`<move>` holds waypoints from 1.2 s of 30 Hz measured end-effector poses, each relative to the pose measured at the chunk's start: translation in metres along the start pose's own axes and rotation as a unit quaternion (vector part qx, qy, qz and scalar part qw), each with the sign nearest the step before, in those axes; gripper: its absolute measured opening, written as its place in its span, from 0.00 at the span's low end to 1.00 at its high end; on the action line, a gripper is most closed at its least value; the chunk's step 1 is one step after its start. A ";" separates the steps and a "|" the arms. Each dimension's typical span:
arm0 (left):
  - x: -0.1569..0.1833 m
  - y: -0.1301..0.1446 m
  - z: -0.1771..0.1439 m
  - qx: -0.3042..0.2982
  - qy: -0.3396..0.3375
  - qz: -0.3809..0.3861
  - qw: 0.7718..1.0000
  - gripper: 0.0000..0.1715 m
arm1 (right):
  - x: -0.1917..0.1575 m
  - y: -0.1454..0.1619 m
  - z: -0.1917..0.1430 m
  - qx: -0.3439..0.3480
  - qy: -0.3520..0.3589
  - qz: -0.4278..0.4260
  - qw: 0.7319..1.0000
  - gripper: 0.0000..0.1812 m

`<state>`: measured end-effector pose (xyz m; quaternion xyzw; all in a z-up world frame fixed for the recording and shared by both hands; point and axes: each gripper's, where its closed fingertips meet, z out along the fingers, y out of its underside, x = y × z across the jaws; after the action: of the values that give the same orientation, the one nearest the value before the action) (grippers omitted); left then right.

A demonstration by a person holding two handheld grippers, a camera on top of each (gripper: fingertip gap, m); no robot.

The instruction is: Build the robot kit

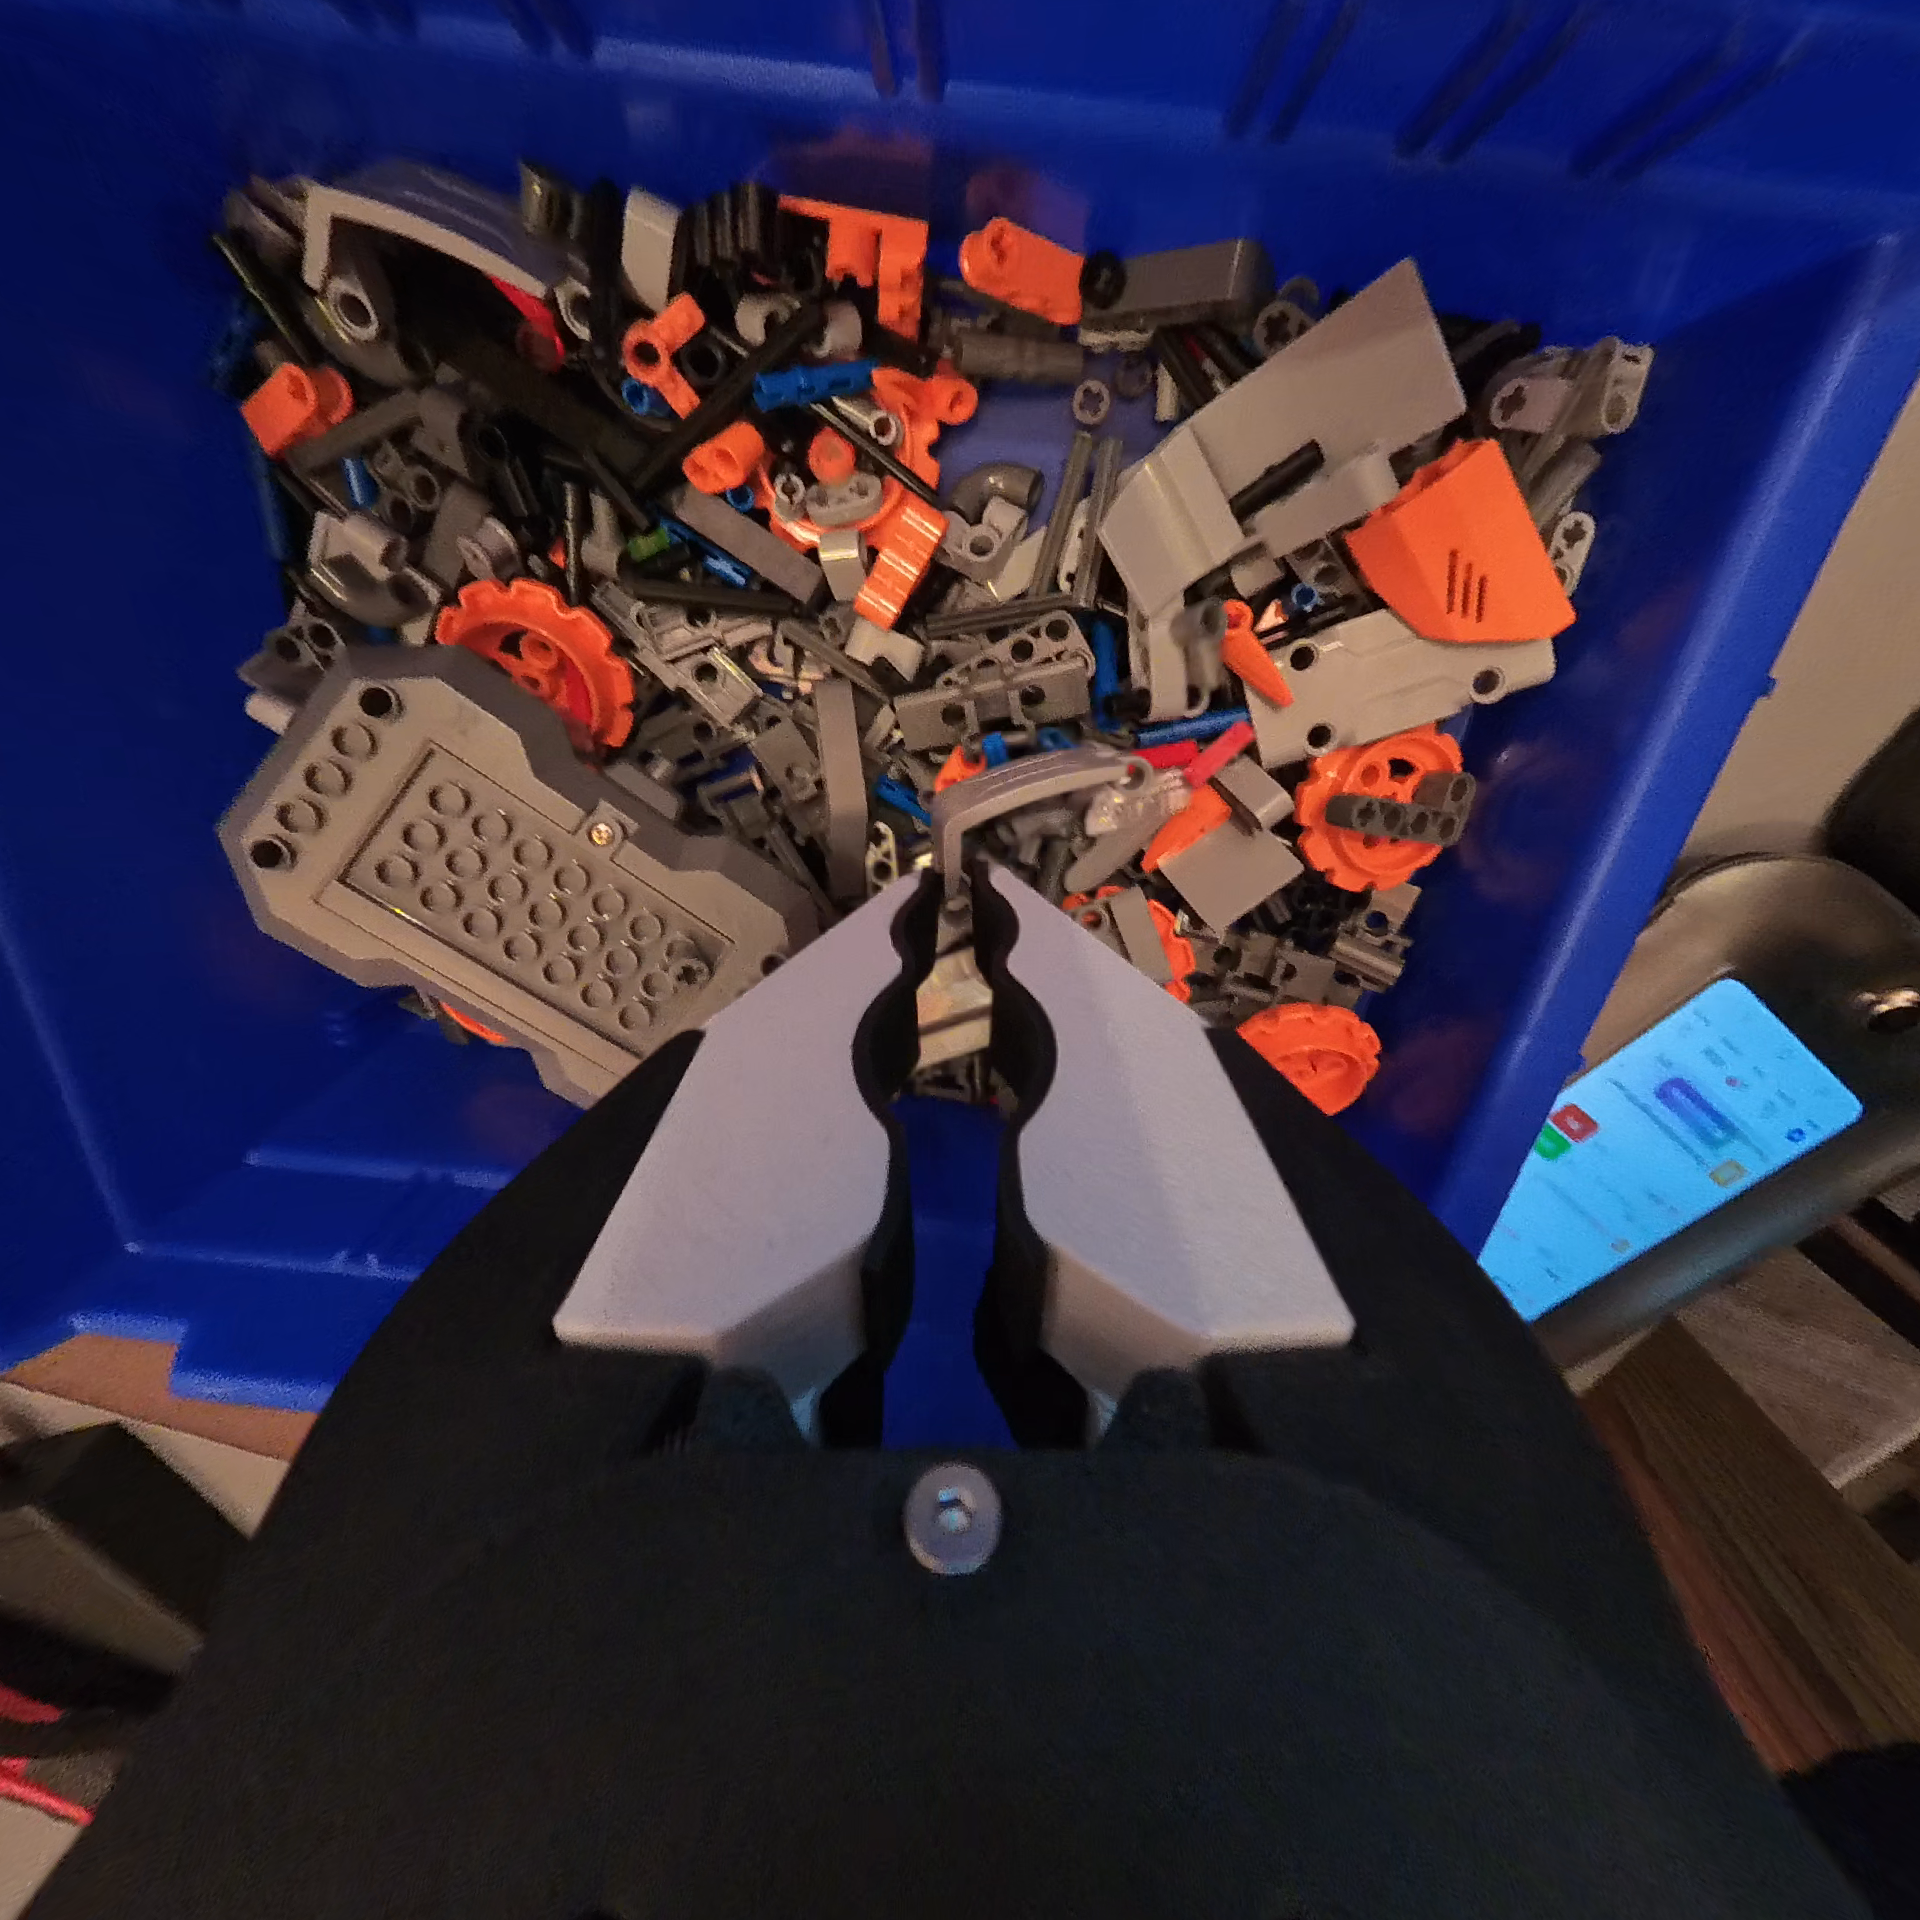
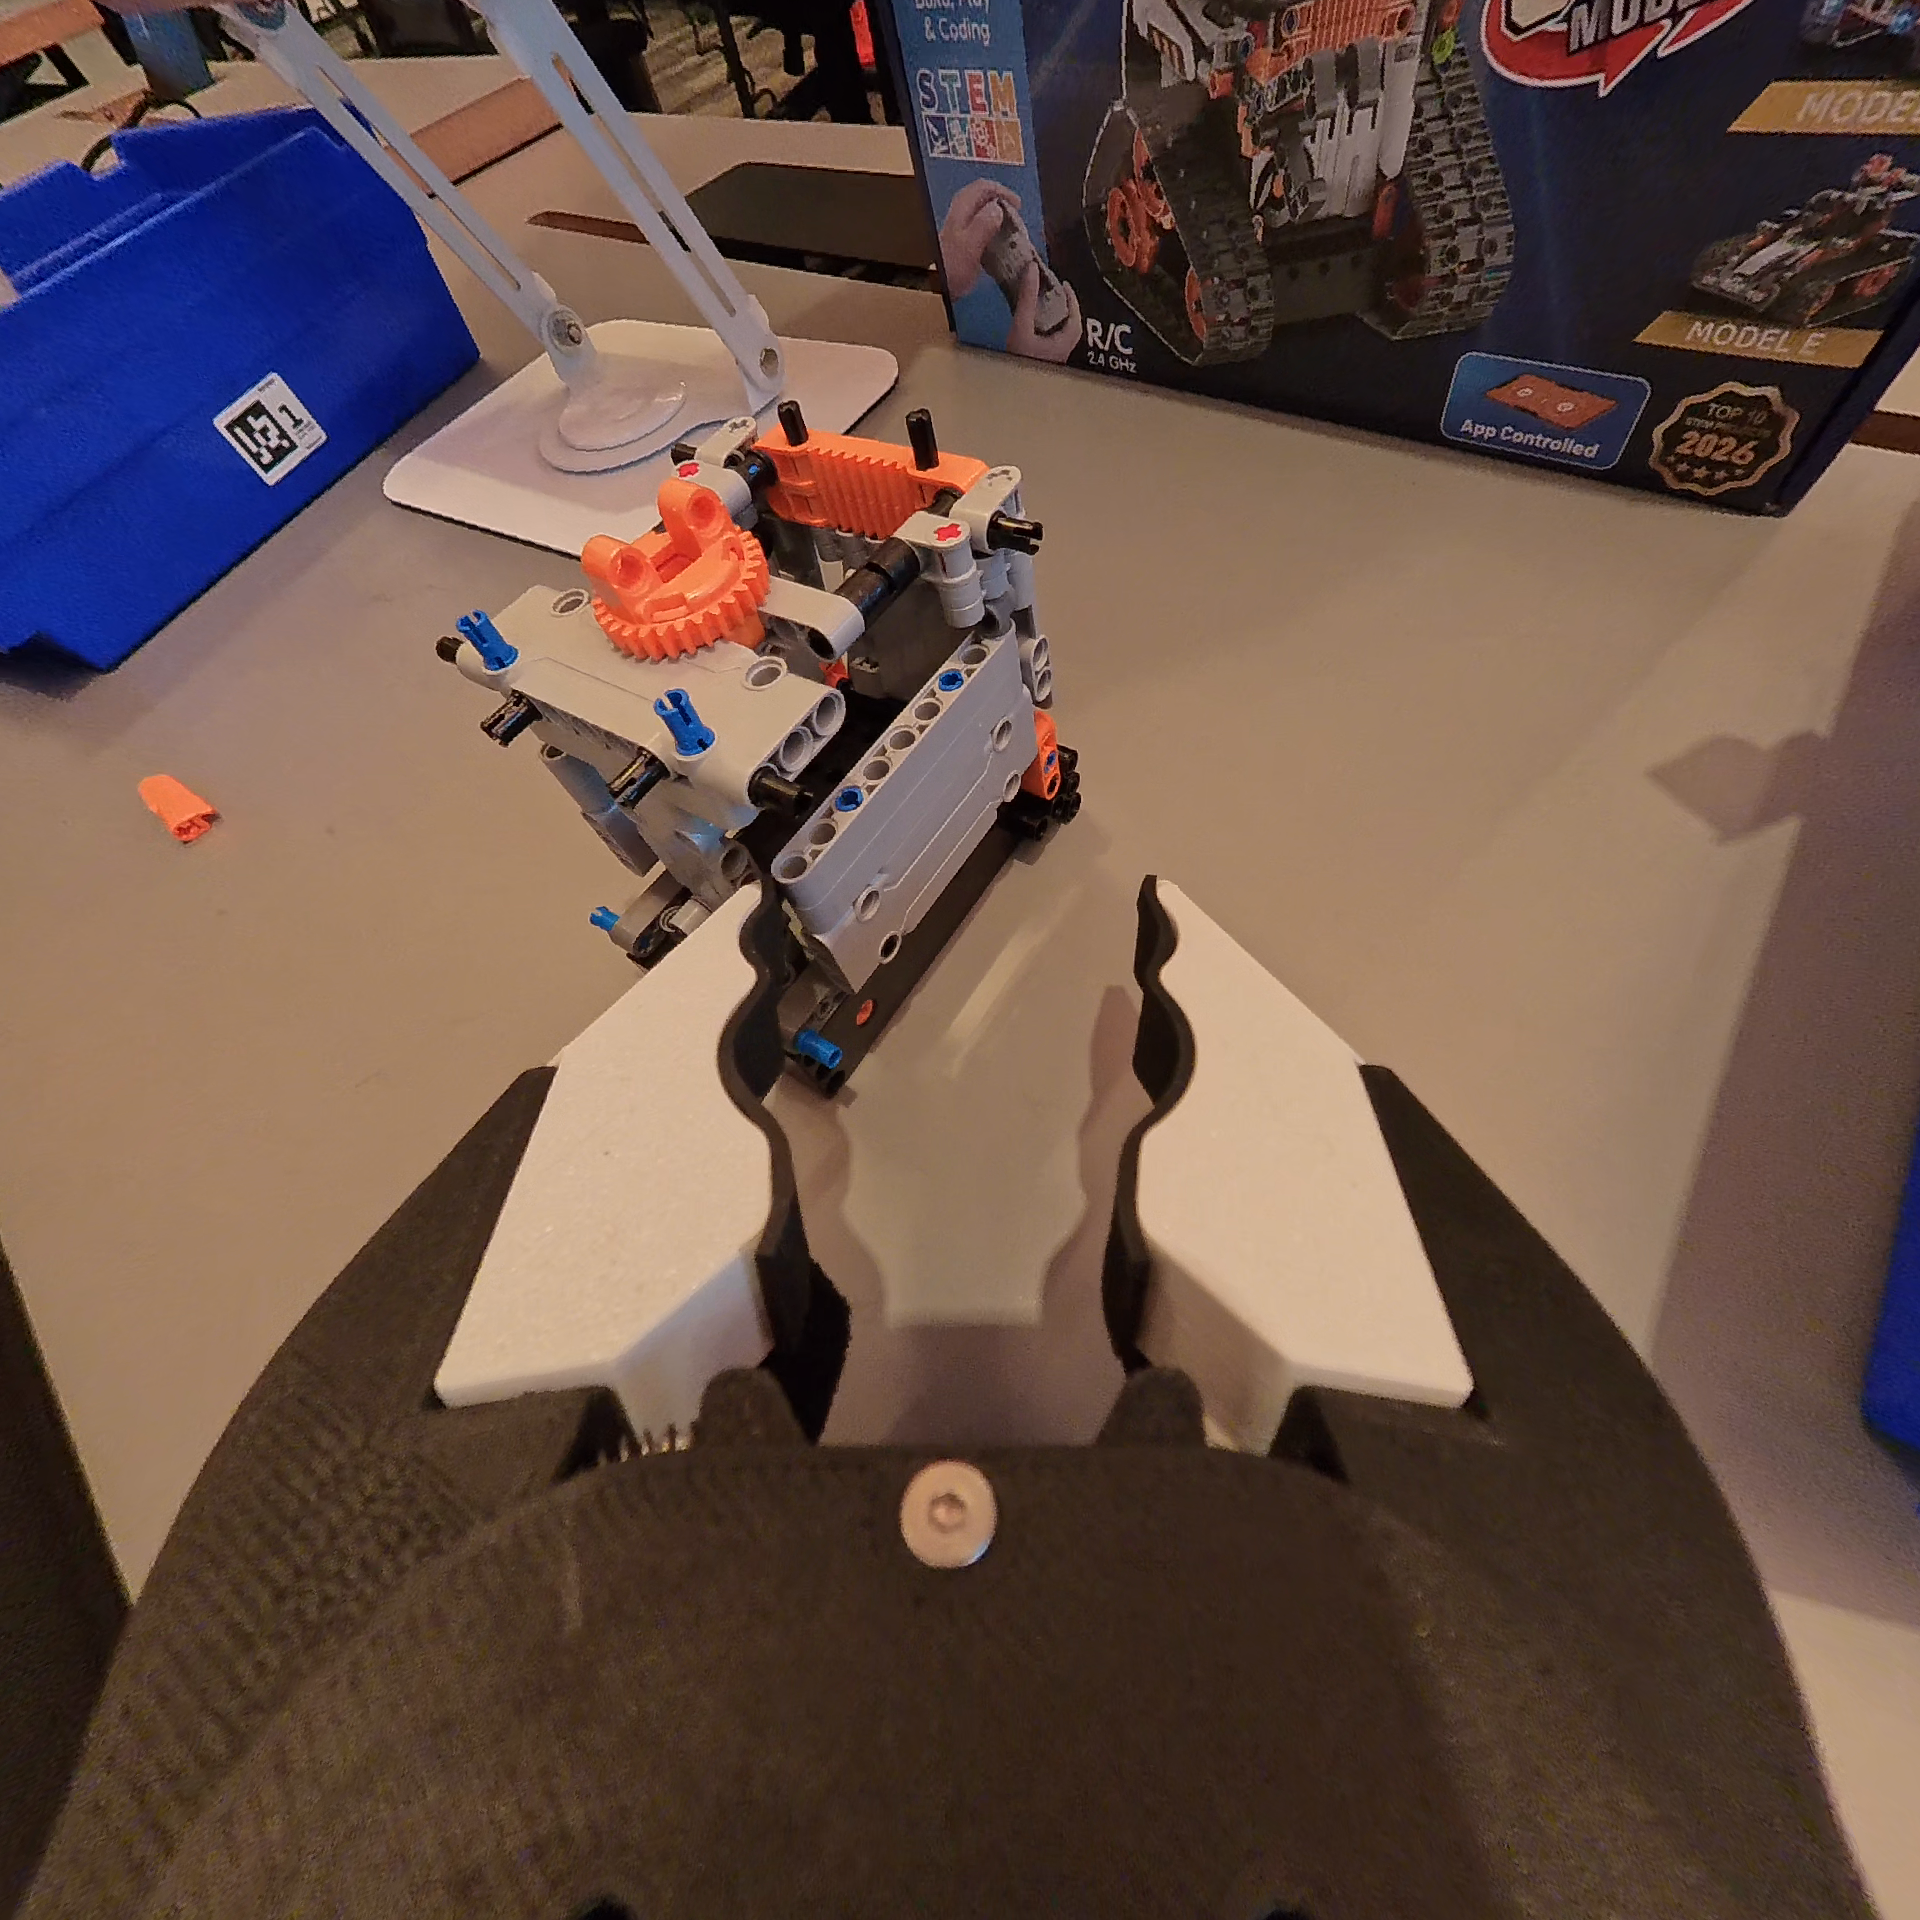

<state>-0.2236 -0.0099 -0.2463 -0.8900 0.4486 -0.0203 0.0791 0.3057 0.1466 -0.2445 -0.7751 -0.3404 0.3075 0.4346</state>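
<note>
In the left wrist view my left gripper (image 1: 951, 888) hangs over a blue bin (image 1: 1621, 790) full of grey, black and orange building pieces. Its jaws are nearly closed on a thin grey curved piece (image 1: 1023, 781) that runs down between the fingertips. A large grey studded battery-box part (image 1: 499, 883) lies to the left of it. In the right wrist view my right gripper (image 2: 951, 899) is open and empty above the table. A partly built grey, black and orange model (image 2: 831, 675) stands just ahead; its lower corner lies against my left finger (image 2: 665, 1091).
A loose orange piece (image 2: 177, 807) lies on the grey table (image 2: 1351, 831) to the left. A blue bin with a square marker (image 2: 208, 395), a white lamp base (image 2: 644, 416) and the kit's box (image 2: 1455, 208) stand behind the model. A lit phone (image 1: 1673, 1132) sits right of the bin. The gap from one gripper's tips to the other's is roughly 55 cm.
</note>
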 end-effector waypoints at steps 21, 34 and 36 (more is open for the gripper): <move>0.048 -0.059 0.033 0.035 0.019 0.089 0.995 0.23 | 0.000 0.000 -0.001 0.001 0.000 0.000 1.000 0.36; 0.034 -0.034 0.012 0.034 -0.001 0.061 0.998 0.12 | 0.001 0.000 -0.001 0.001 0.000 0.001 1.000 0.36; 0.033 -0.019 0.002 0.013 0.002 0.047 0.999 0.03 | 0.001 0.000 -0.001 0.001 0.000 0.001 1.000 0.37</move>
<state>-0.1887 -0.0250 -0.2467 -0.8668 0.4897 -0.0244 0.0902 0.3065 0.1468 -0.2442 -0.7748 -0.3396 0.3082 0.4352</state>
